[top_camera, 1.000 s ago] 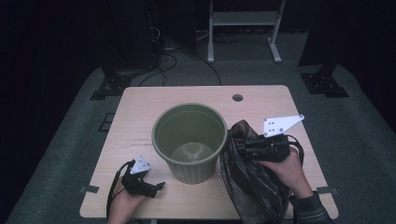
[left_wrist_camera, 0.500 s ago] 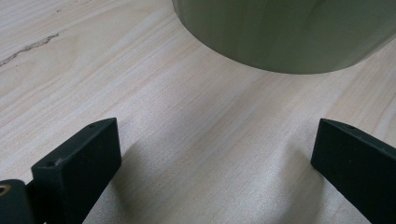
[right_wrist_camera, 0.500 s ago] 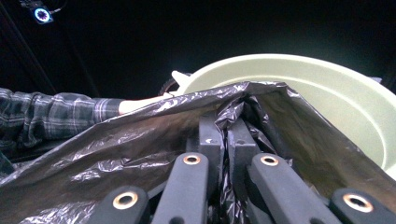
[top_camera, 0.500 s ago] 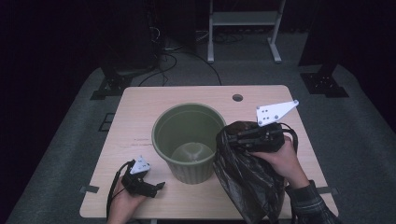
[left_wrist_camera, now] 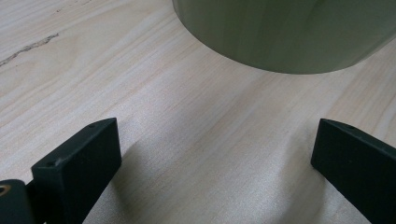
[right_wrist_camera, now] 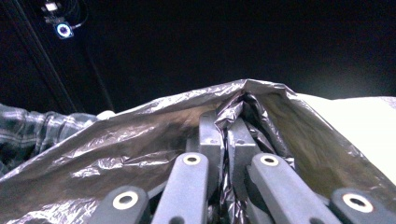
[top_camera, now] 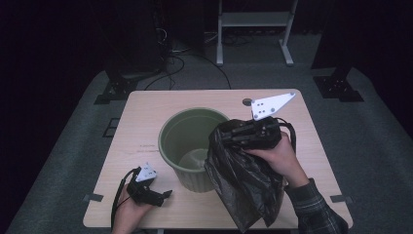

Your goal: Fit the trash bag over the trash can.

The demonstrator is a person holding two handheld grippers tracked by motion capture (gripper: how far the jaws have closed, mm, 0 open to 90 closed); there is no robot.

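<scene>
A round olive-green bin (top_camera: 192,146) stands upright in the middle of the wooden table (top_camera: 146,122). My right gripper (top_camera: 225,137) is shut on the rim of a black plastic bag (top_camera: 243,183), held above the bin's right edge while the bag hangs down to the table's front. In the right gripper view the two jaws pinch a fold of the bag (right_wrist_camera: 140,140) between them. My left gripper (top_camera: 168,194) rests low on the table at the front left, open. Between its wide-apart jaws lies bare wood, and the bin's wall (left_wrist_camera: 289,32) is just ahead.
A round cable hole (top_camera: 247,102) sits near the table's far edge. Behind the table stand a white frame (top_camera: 253,29) and dark equipment legs with cables on the grey floor. The person's plaid sleeve (top_camera: 316,214) comes in at the bottom right.
My right gripper has lifted the bag and carried it left toward the bin's rim, so more of the bag now hangs free. The left gripper has stayed put.
</scene>
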